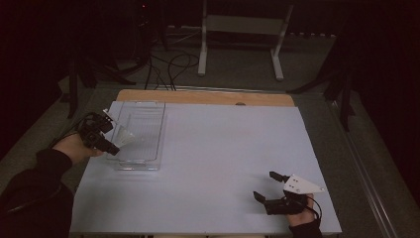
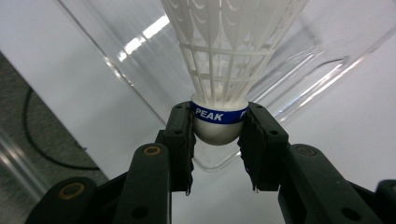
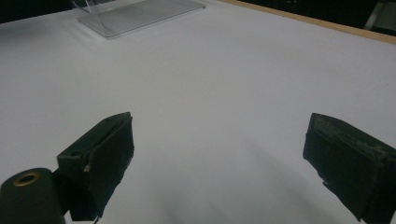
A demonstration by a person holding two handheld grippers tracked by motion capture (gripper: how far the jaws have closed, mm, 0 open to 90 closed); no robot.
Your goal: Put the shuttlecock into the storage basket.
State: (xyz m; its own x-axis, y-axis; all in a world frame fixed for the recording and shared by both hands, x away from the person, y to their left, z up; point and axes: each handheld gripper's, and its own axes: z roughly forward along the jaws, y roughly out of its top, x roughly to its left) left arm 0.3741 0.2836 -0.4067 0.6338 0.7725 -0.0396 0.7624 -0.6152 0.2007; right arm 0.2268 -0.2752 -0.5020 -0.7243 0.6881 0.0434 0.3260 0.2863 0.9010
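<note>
White plastic shuttlecock sits clamped by its rounded cork base between the left gripper pads, skirt fanning fwd away from the jaws, over the clear tray w/ its near corner just below the cork. Step in hand looks like setting it into the tray: keep the clamp on the cork, not the skirt, lower till it's inside the wall, then let go. Right gripper rests well apart on the white table, jaws wide apart, nothing between
</note>
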